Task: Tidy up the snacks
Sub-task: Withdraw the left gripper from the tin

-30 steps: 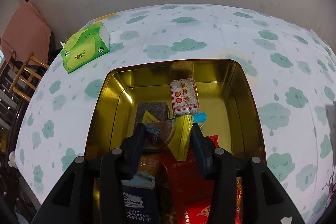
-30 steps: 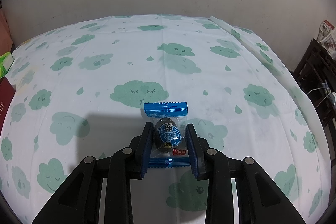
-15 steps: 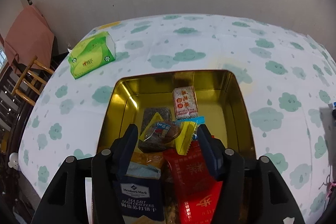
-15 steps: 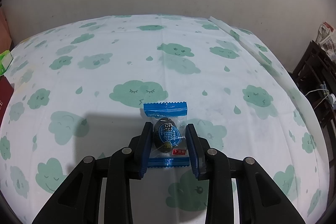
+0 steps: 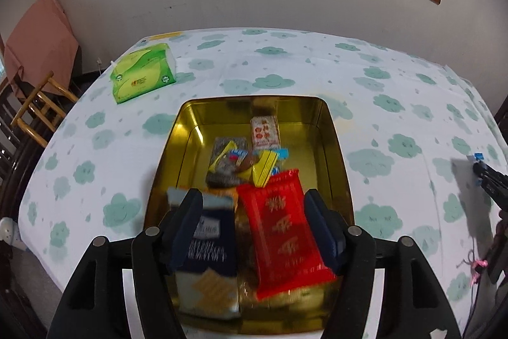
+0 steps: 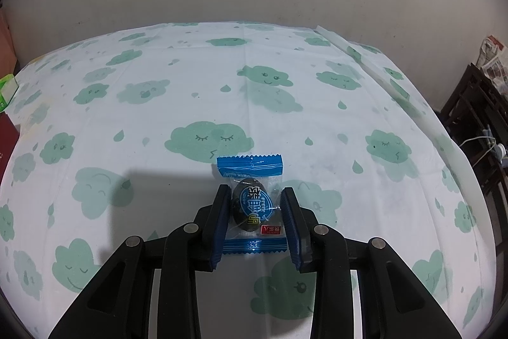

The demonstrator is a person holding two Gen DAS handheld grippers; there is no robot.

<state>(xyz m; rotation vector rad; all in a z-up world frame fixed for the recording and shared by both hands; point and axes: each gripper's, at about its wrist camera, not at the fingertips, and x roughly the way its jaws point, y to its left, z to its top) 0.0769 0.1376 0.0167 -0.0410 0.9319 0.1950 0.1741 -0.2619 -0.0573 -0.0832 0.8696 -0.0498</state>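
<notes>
The left gripper [image 5: 254,220] hangs over the gold tin [image 5: 330,132], jaws wide apart and empty, above a red packet [image 5: 284,231] and a blue cracker pack [image 5: 209,247]. Smaller wrapped snacks [image 5: 247,161] lie farther back inside. A green tissue pack [image 5: 143,72] sits on the cloud-print worktop [image 5: 381,104], well apart from the tin.

Left gripper [image 5: 254,212]: matte black plastic linkage arms with triangular cut-outs, round silver screws at each pivot, dark navy-blue pads lining the inner faces of the jaws. Right gripper [image 6: 255,210]: same black frame and silver pivot screws, brighter blue ribbed pads [image 6: 222,221] with toothed edges.
</notes>
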